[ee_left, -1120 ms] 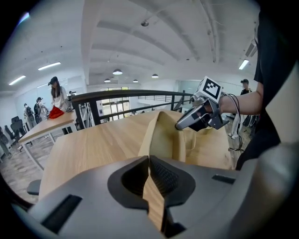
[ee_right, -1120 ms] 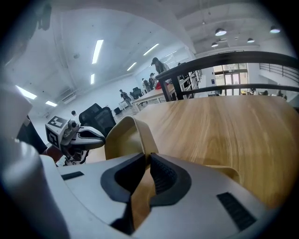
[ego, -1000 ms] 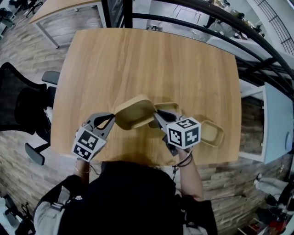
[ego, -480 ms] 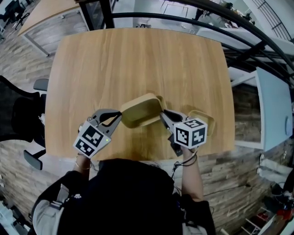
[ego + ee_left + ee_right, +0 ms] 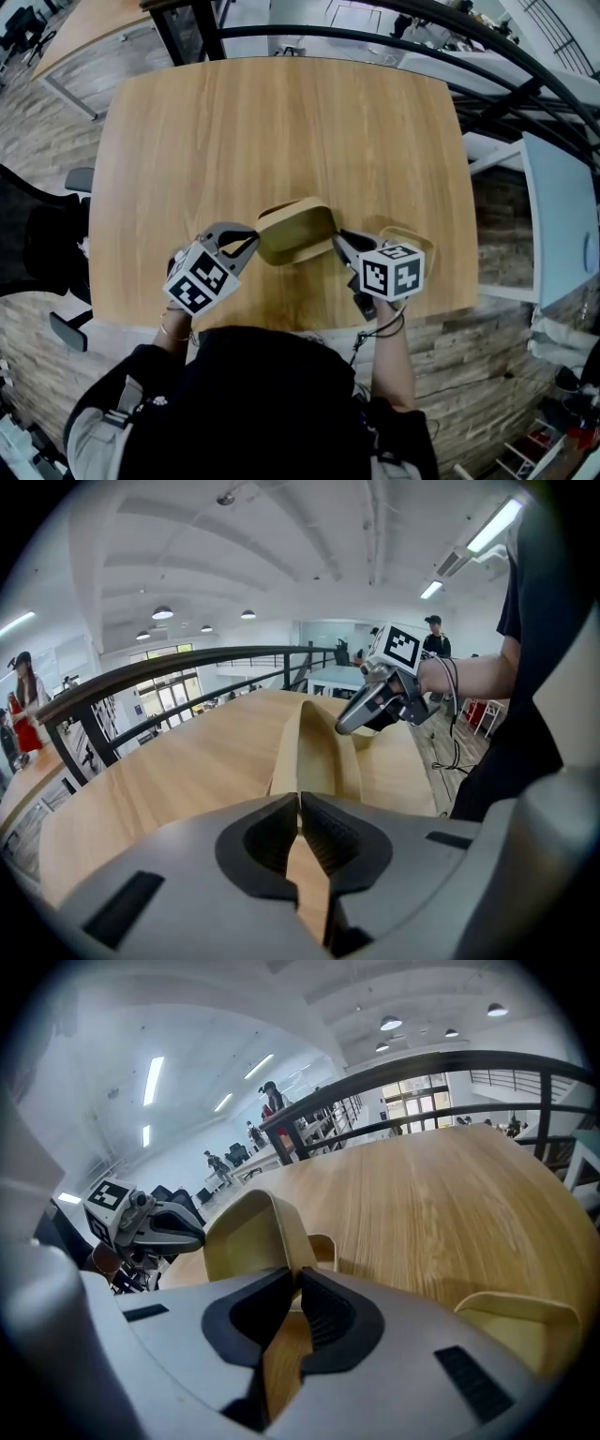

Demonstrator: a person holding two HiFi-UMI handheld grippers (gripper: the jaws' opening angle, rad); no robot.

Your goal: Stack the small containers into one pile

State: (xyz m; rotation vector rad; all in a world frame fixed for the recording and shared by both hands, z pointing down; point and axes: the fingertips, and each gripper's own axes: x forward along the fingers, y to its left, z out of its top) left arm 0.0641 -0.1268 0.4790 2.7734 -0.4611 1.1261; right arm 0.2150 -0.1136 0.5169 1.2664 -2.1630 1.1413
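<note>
held container: a tan tub with rounded corners (image 5: 295, 230), just below the middle of the head view. It hangs tilted between my two tools. I cannot tell whether its base touches the wood.
left gripper: my left gripper (image 5: 251, 242) comes in from the lower left. Its jaws are pressed together on the tub's near rim, and in the left gripper view the thin wall edge runs up between the pads.
right gripper: my right gripper (image 5: 339, 241) comes in from the lower right. It pinches the opposite wall, and its pads are clamped on the tan edge in the right gripper view.
second container: only a corner of the second container (image 5: 323, 1249) shows, at the middle of the right gripper view, just behind the tub I hold. From the head view the tub hides nearly all of it.
third container: the third container (image 5: 415, 237) sits on the wood right of centre in the head view, partly covered by my right marker cube (image 5: 392, 272). In the right gripper view the tool body cuts it off at the lower right.
table: a pale wooden table (image 5: 281, 122) fills the upper middle of the head view.
hard to make out: my wrists are mostly behind the cubes. The people in the background (image 5: 433, 635) are too small and blurred to describe.
</note>
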